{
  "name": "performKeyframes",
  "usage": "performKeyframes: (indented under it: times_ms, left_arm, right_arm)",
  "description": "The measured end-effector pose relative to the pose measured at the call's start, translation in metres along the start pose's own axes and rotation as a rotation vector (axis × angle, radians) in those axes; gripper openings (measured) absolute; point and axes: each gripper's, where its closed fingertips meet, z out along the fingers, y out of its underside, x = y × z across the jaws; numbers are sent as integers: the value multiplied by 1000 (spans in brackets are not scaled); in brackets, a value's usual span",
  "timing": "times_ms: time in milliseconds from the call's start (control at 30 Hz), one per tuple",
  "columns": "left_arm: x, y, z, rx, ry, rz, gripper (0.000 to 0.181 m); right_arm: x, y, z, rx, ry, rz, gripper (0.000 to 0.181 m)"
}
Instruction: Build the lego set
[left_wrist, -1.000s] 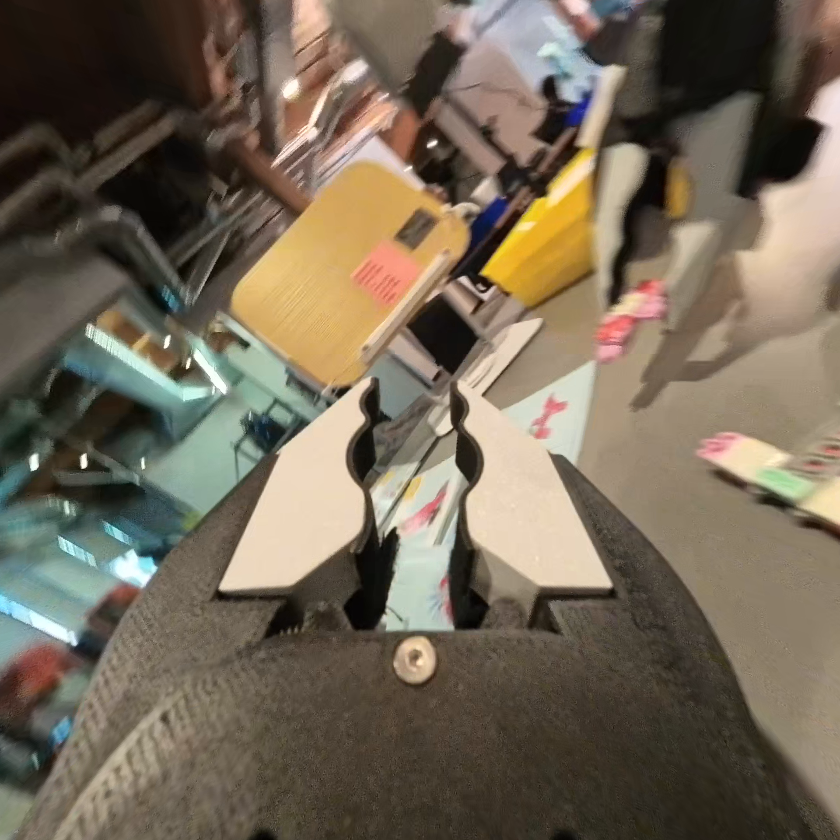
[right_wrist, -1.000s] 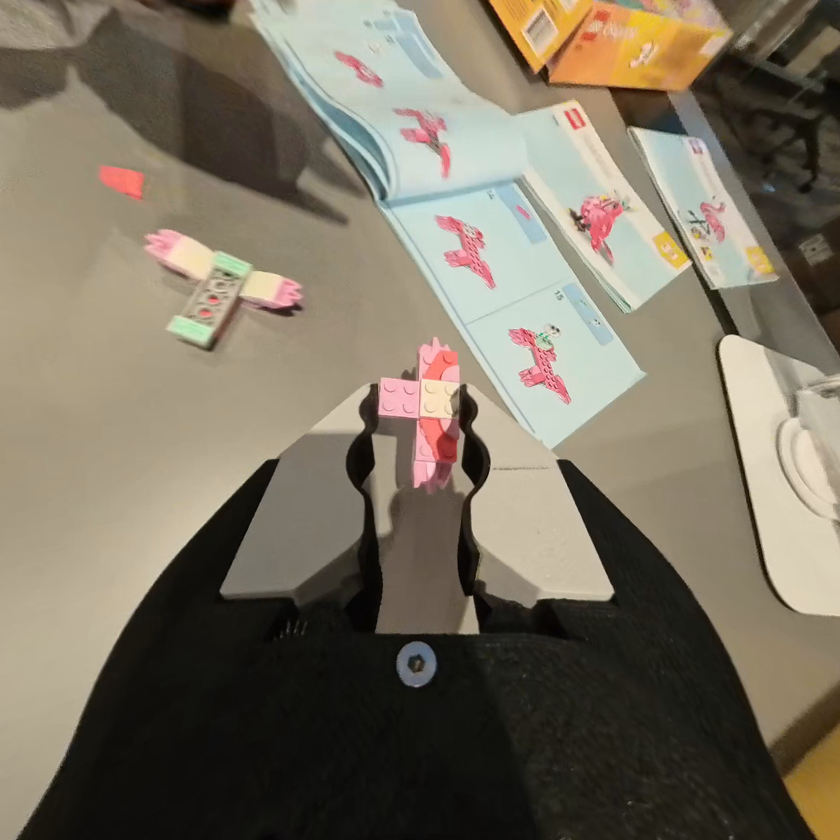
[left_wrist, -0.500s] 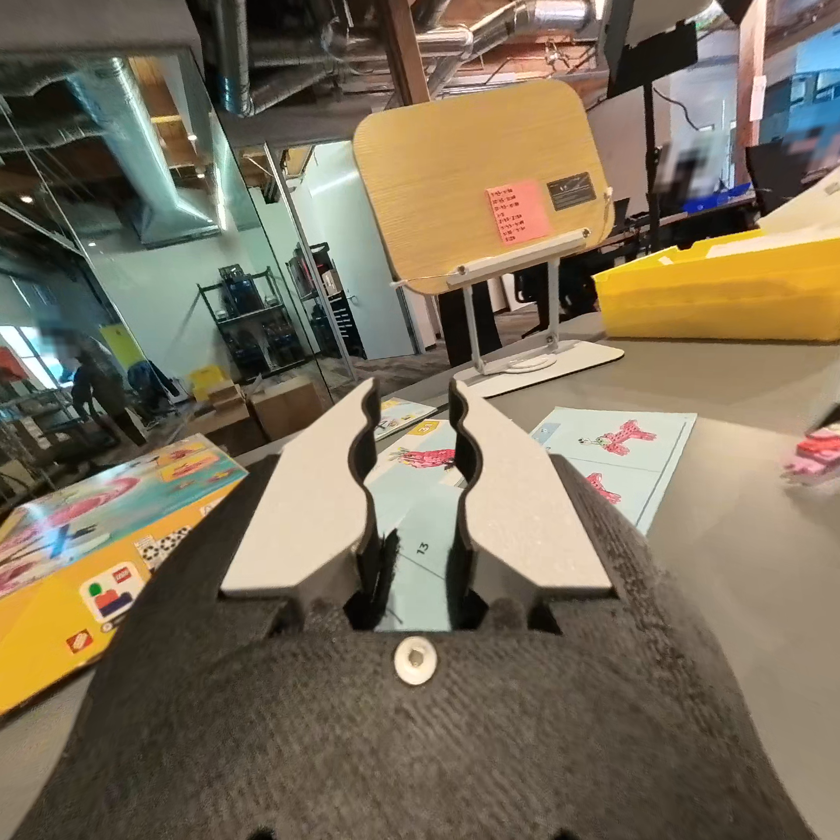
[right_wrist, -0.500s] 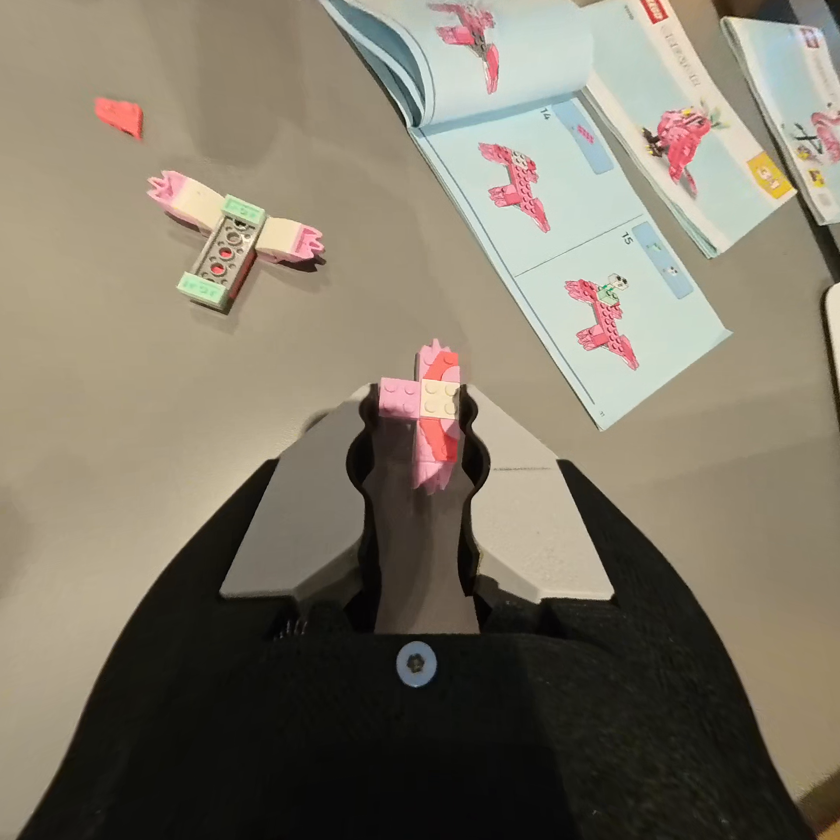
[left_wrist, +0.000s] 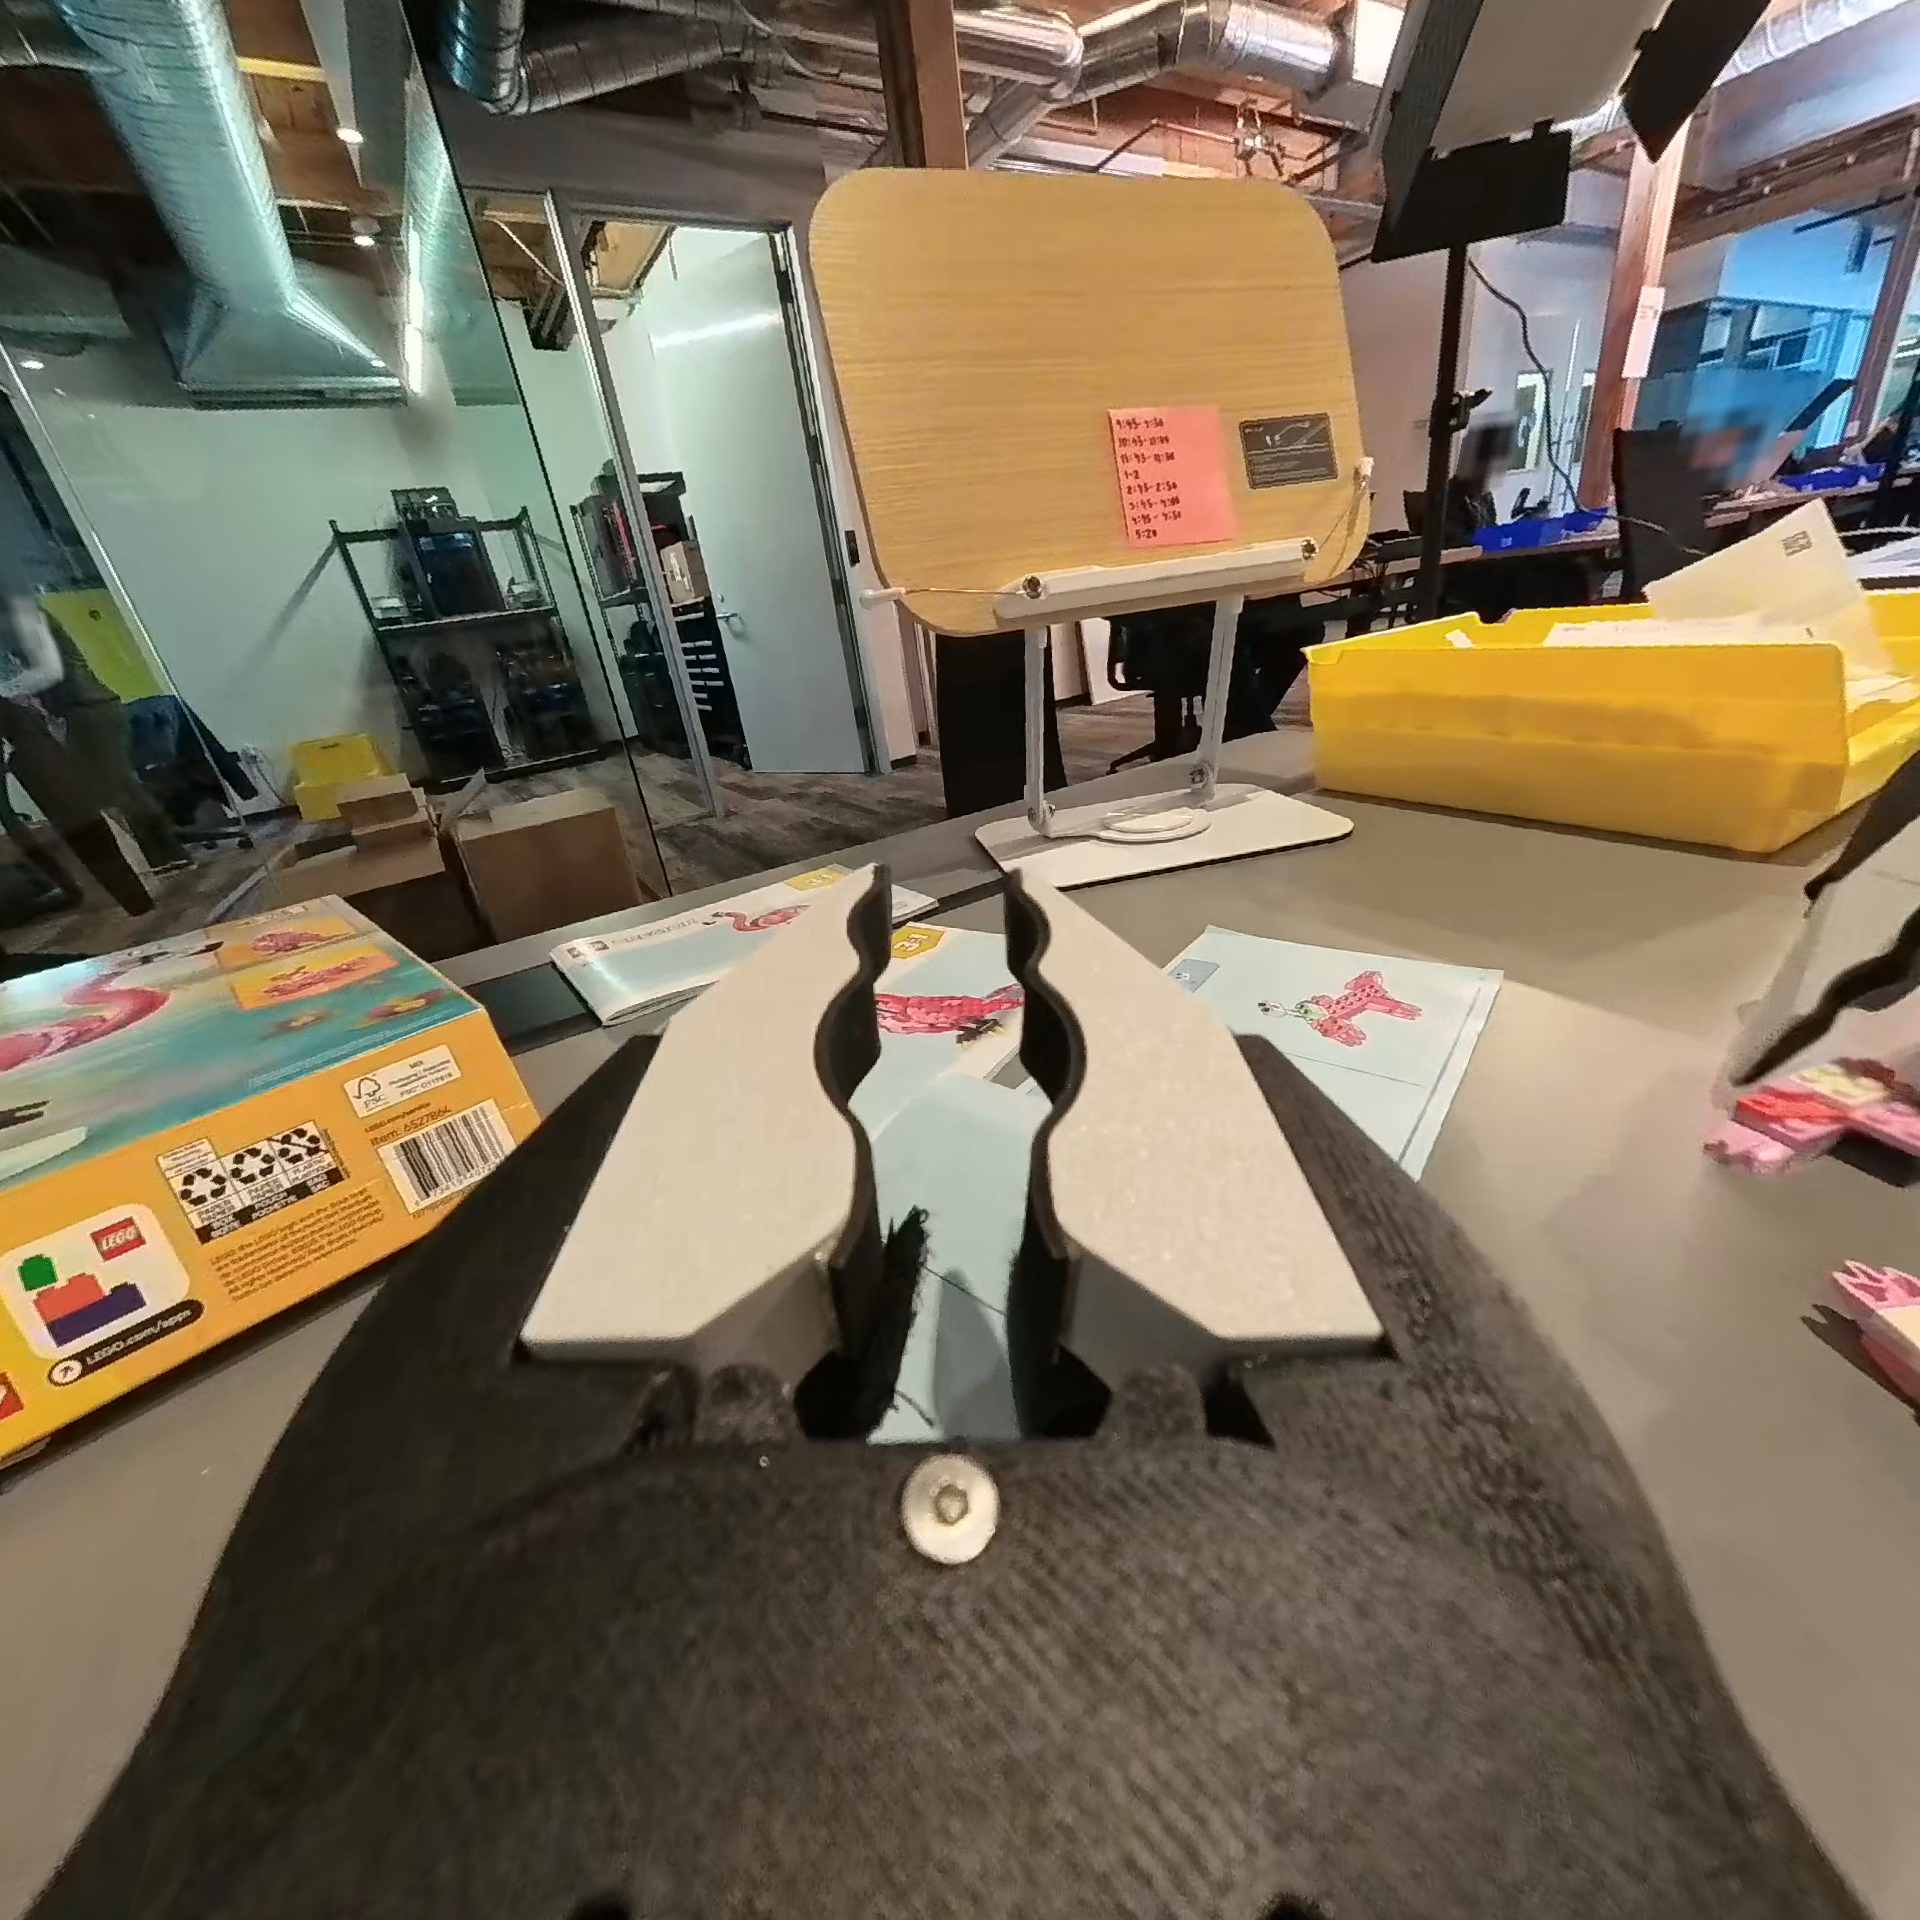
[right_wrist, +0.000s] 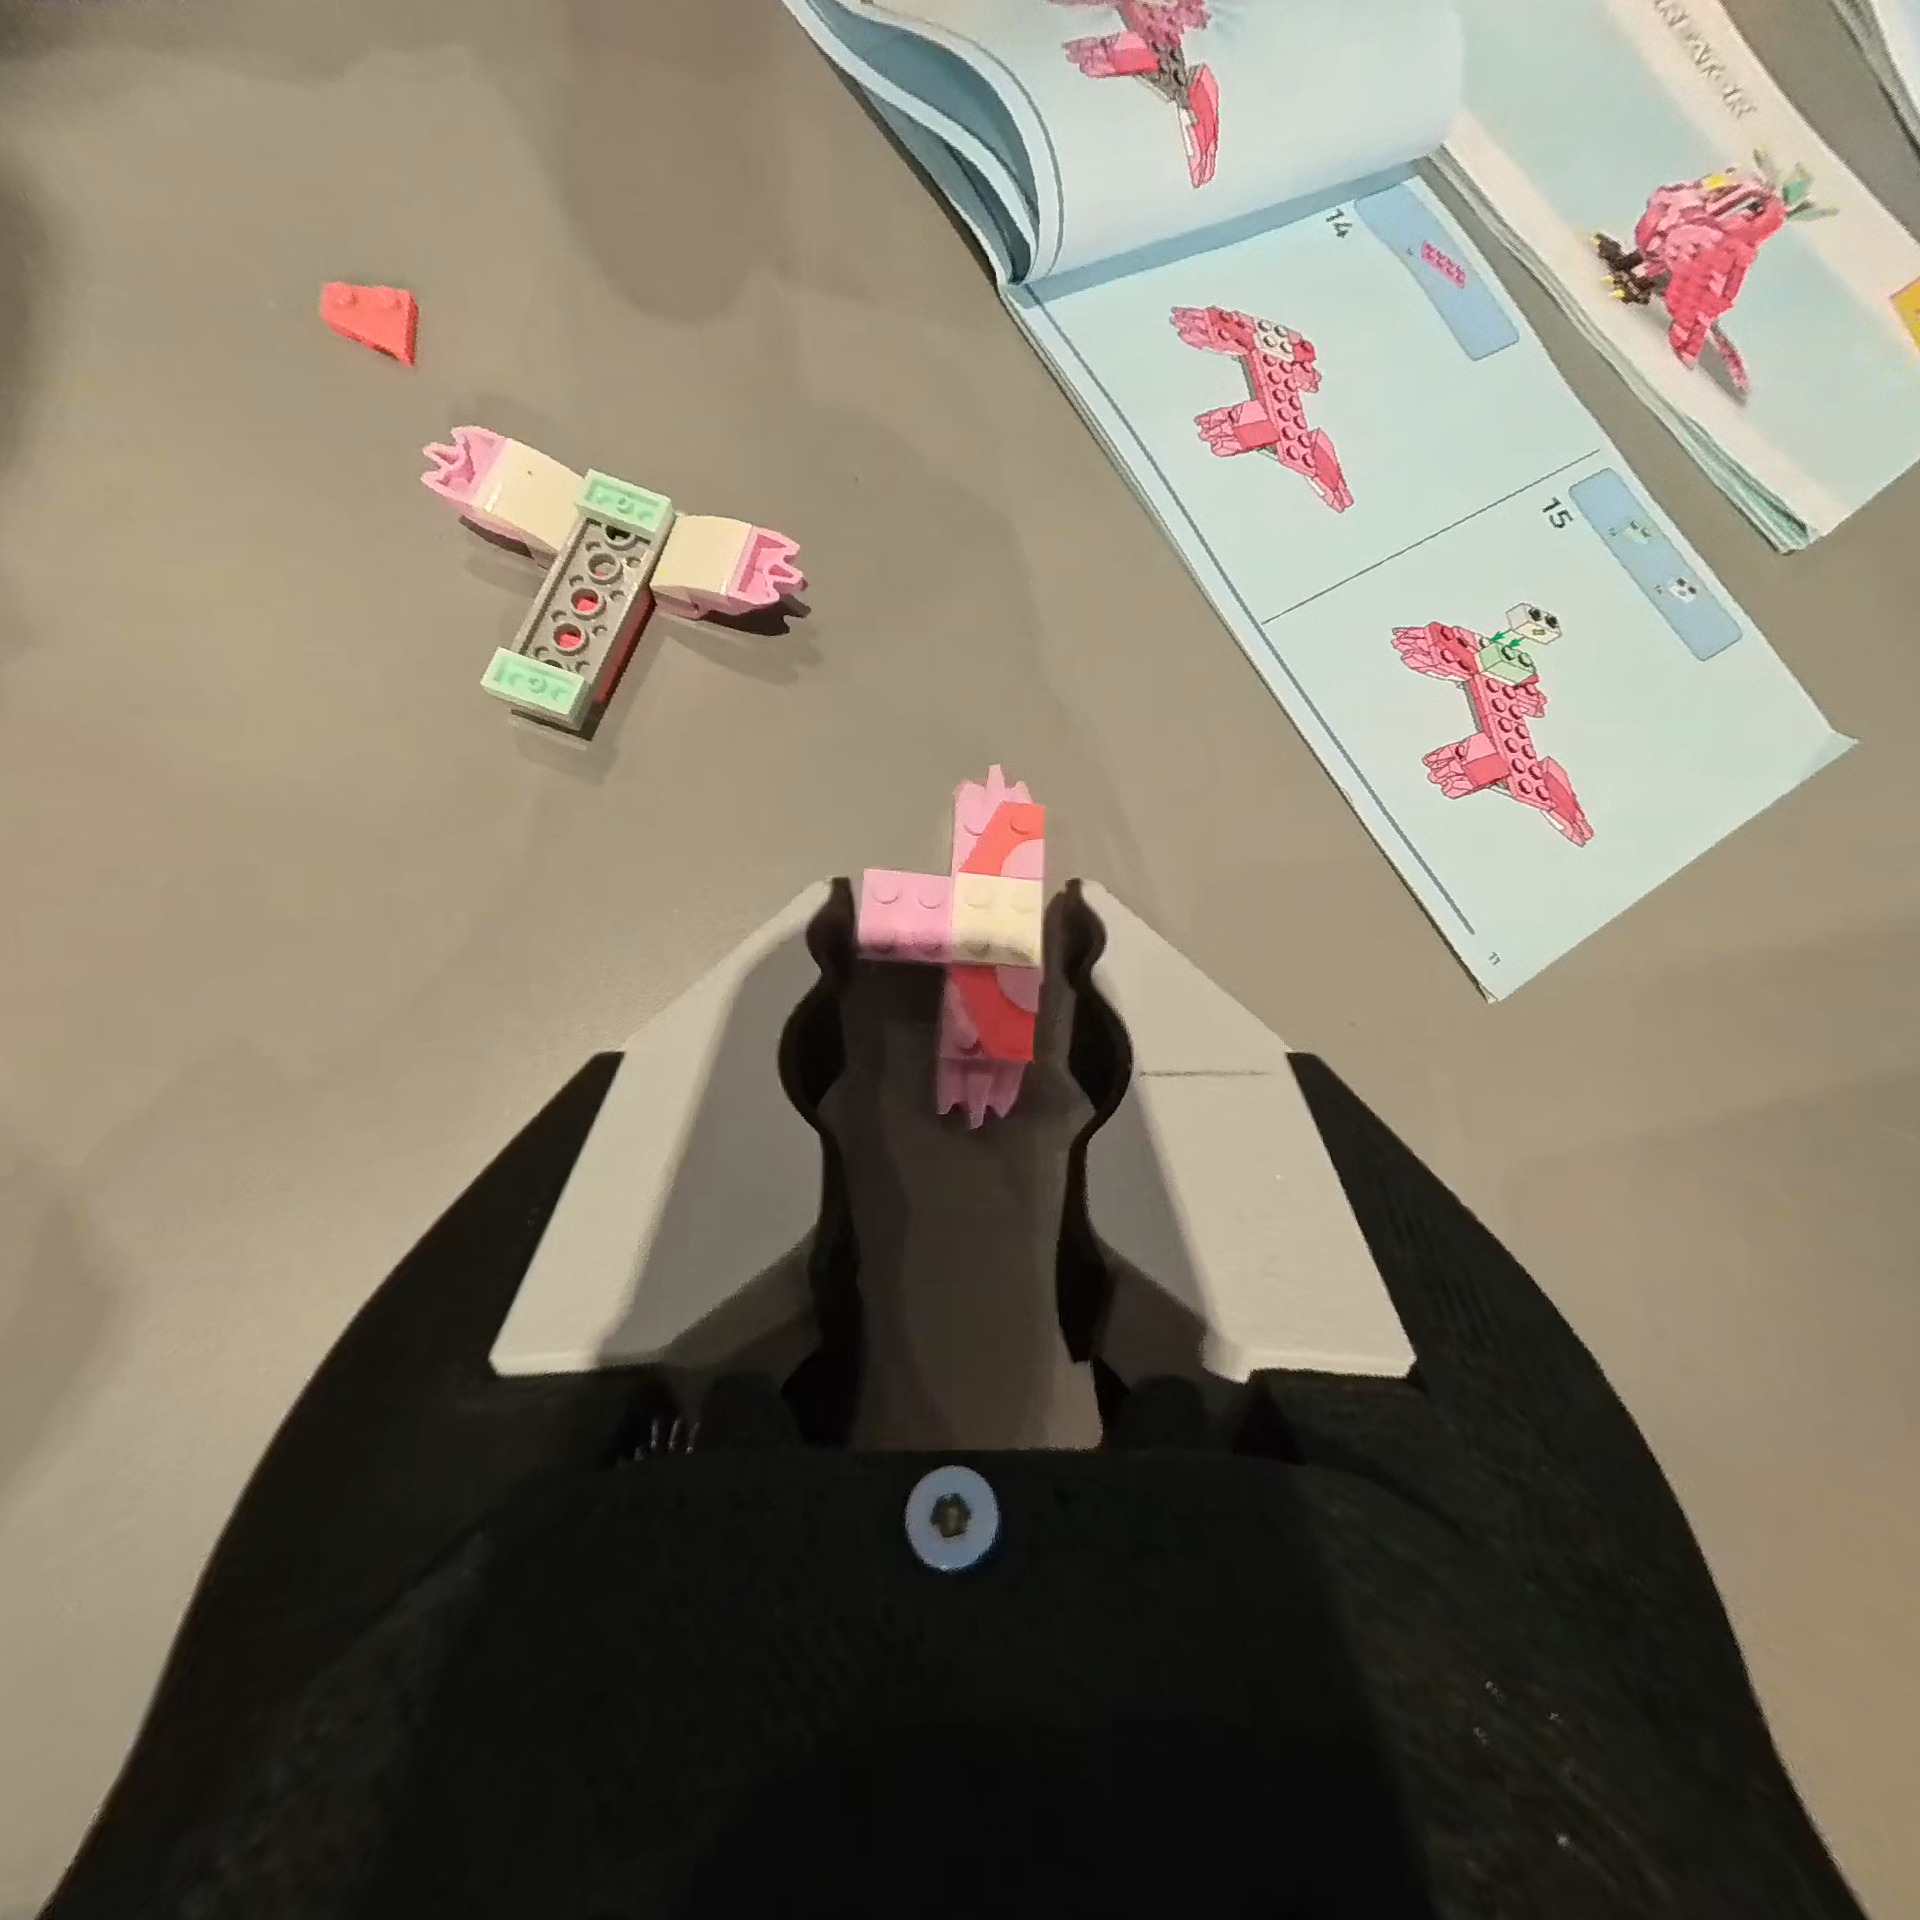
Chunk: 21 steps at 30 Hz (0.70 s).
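The right gripper (right_wrist: 951, 914) has its fingers closed on a small pink, white and red lego piece (right_wrist: 977, 935), held up off the grey table (right_wrist: 260, 935) just this side of the open instruction book (right_wrist: 1455, 520), I think so it can be checked against the pictures. A second built part with pale wings (right_wrist: 603, 582) lies flat left of the book, likely waiting to be joined. The left gripper (left_wrist: 945, 935) is near the book too, fingers narrow and holding nothing.

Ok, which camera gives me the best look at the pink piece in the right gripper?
The right wrist view: the pink piece sits centred between the right gripper fingertips, studs visible. The left wrist view shows it only at the right edge, partly cut off.
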Motion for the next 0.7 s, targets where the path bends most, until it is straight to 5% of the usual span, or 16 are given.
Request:
performKeyframes:
  times_ms: [167,333,467,700]
  left_arm:
    - [5,2,0,-7,30,24,12]
    - [-8,-5,-5,43,-24,0,12]
    - [-6,-3,-5,42,-3,-5,0]
    - [-1,-3,-4,34,-3,60,0]
  right_arm:
    - [7,-32,-18,278,-38,59,57]
    - [76,-50,-77,593,444,6,34]
    - [104,-35,-92,581,736,-53,10]
    - [118,-23,-101,544,841,-51,0]
